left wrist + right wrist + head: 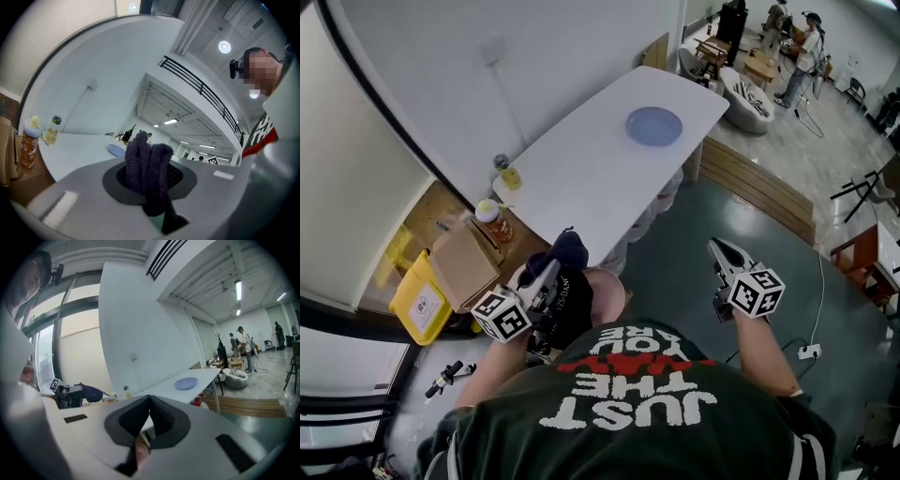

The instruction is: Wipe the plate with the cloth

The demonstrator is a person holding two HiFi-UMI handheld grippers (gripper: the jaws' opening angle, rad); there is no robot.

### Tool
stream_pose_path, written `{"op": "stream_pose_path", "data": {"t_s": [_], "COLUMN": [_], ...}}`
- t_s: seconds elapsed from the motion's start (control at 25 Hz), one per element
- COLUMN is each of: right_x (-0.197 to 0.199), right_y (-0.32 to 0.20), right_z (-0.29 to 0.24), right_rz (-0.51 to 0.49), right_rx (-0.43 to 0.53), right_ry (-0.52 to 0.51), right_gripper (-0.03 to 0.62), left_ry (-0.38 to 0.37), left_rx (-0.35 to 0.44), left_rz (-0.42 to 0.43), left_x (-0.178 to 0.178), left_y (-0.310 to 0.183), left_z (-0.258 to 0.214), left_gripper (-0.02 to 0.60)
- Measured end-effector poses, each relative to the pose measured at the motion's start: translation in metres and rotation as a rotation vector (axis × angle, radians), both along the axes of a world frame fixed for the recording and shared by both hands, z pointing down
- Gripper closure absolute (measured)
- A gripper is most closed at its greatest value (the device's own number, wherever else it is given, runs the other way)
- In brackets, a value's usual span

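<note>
Head view shows your left tool (551,270) at 8 o'clock, its jaws closed on the dark purple cloth (571,249), which sticks out in a bunch between them. Your right tool (722,249) at 4 o'clock has its jaws pressed together, nothing between. The blue plate (654,126) lies at 1 o'clock on the white tabletop (581,169), near its far end, well apart from both tools.
</note>
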State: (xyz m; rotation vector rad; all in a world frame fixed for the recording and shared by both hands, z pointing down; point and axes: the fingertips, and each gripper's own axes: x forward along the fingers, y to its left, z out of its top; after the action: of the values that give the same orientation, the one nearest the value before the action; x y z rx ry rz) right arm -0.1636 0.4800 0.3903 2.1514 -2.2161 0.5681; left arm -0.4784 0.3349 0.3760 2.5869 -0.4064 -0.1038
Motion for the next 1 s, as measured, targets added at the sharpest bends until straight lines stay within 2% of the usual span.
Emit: {"op": "stream_pose_path", "data": {"t_s": [0.12, 0.28, 0.48, 0.64, 0.8, 1.0], "right_x": [0.028, 0.091, 0.148, 0.189, 0.221, 0.255], "right_y": [0.009, 0.013, -0.02, -0.044, -0.083, -0.16], "right_z": [0.009, 0.015, 0.0, -0.008, 0.0, 0.016], "right_rz": [-0.006, -0.044, -0.134, -0.142, -0.136, -0.132], "right_rx": [-0.008, -0.007, -0.007, 0.0, -0.007, -0.057], "right_ry": [0.0, 0.001, 0.049, 0.044, 0.046, 0.087], "right_gripper": [0.589, 0.589, 0.589, 0.589, 0.589, 0.588], "left_ry": [-0.02, -0.007, 0.031, 0.022, 0.004, 0.042], "left_rx": [-0.002, 0.018, 0.035, 0.038, 0.038, 0.031], "left_rz": [-0.017, -0.079, -0.173, -0.182, -0.178, -0.176], "left_x": [0.029, 0.081, 0.128, 0.162, 0.191, 0.229], "left_y": [0.003, 0.003, -0.017, -0.031, -0.067, -0.154], "left_z": [0.005, 0.006, -0.007, -0.016, -0.01, 0.007], "left_gripper": [0.515, 0.515, 0.515, 0.515, 0.515, 0.515]}}
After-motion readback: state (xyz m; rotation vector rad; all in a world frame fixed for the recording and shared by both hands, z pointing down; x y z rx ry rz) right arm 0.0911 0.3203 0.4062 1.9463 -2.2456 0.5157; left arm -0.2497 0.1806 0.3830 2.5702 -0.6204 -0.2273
